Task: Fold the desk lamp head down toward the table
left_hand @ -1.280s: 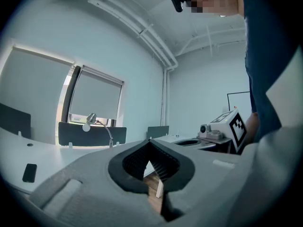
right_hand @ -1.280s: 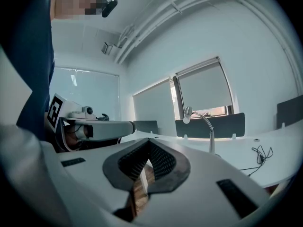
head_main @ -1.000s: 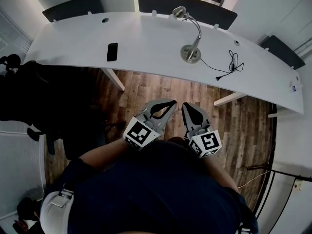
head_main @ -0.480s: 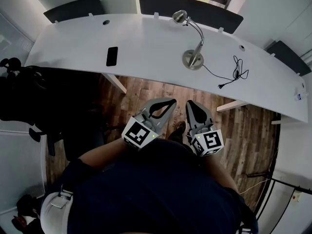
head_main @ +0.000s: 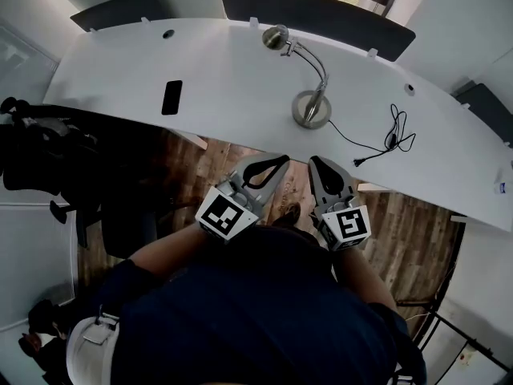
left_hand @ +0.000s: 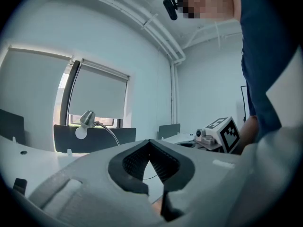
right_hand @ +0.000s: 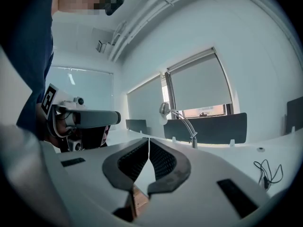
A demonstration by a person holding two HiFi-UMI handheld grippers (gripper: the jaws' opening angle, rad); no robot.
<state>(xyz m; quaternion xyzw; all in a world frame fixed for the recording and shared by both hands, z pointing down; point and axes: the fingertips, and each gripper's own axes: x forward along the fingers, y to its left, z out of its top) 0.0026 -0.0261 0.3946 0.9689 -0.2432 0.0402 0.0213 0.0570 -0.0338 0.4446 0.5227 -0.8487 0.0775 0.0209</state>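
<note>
A silver desk lamp stands on the white desk, its gooseneck arched up and left to the raised head. The lamp shows far off in the left gripper view and in the right gripper view. Both grippers are held close to the person's body, short of the desk's near edge. My left gripper has its tips together and holds nothing. My right gripper is shut and empty too, pointing toward the lamp base.
A black phone lies on the desk at the left. The lamp's black cable coils to the right of the base. Dark divider panels line the desk's far edge. A black chair stands at the left on the wooden floor.
Both grippers and the person have come closer to the desk. The desk's near edge now lies just ahead of the fingertips. The lamp has not moved on the desk.
</note>
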